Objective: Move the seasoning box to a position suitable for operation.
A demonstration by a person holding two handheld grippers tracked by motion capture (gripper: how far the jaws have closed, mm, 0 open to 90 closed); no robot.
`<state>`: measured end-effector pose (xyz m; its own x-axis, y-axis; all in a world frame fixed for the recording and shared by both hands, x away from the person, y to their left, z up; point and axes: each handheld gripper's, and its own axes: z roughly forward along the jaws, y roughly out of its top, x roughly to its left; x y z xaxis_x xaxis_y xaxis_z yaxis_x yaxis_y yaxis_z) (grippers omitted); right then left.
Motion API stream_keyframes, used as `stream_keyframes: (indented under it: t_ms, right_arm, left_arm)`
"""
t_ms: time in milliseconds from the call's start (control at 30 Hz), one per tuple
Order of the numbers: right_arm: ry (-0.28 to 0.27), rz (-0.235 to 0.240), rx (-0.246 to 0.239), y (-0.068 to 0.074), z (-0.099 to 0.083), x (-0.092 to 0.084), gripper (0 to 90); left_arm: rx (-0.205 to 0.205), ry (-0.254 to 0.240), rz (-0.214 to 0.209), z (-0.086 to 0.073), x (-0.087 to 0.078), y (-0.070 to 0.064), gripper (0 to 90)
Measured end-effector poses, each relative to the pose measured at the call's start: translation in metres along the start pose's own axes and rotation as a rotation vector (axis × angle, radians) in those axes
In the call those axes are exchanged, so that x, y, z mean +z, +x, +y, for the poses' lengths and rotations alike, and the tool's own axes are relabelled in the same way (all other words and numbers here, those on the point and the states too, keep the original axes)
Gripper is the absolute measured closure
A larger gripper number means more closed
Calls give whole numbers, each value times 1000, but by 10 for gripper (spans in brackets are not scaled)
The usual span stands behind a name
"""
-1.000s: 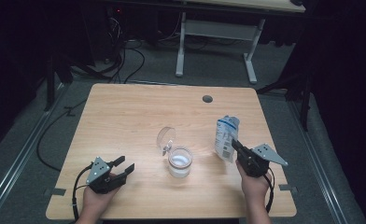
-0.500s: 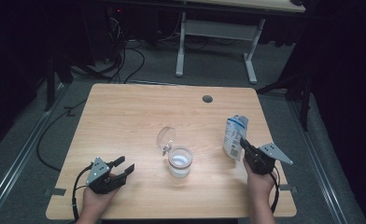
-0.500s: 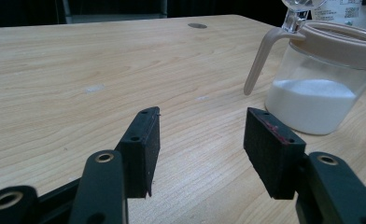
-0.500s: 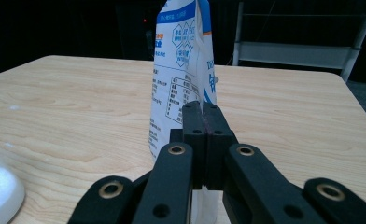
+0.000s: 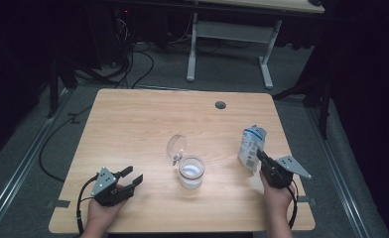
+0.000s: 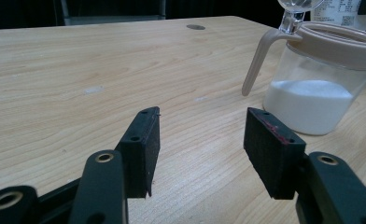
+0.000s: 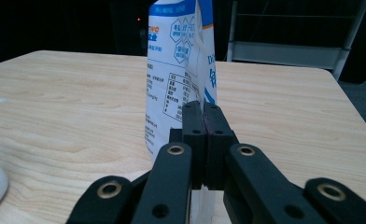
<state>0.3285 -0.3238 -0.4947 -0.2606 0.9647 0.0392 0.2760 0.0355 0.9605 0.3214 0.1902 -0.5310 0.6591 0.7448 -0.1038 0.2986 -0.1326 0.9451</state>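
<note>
A white and blue printed pouch (image 5: 251, 147) stands upright at the right of the wooden table (image 5: 148, 119). My right gripper (image 5: 260, 155) is shut on its near edge; in the right gripper view the pouch (image 7: 179, 60) rises between the pinched pads of that gripper (image 7: 203, 112). A clear jar (image 5: 191, 171) with a beige rim, holding white powder, sits mid-table with its clear lid (image 5: 176, 146) flipped up. My left gripper (image 5: 133, 176) rests open near the front left; the left gripper view shows this gripper (image 6: 200, 135) empty, with the jar (image 6: 320, 84) to its right.
A round grommet hole (image 5: 220, 105) lies near the table's far edge. Behind the table stand a white desk frame (image 5: 229, 44) and floor cables (image 5: 128, 64). Bare wood lies between the jar and the left gripper.
My right gripper has carried the pouch right and down, away from the jar, and turned it from tilted to upright. The left gripper has stayed put.
</note>
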Motion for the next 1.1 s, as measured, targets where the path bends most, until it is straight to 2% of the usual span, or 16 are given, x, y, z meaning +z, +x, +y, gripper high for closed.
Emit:
stream_keyframes:
  t_ms: [300,667,1100]
  right_arm:
    - [14,-5,-4,1,-5,-6,873]
    - [24,-11,1,3,-6,-5,824]
    - [21,-7,12,3,-5,-4,716]
  left_arm:
    - [1,-1,-2,0,0,0,462]
    - [1,-1,-4,0,0,0,462]
    - [1,3,-4,0,1,0,462]
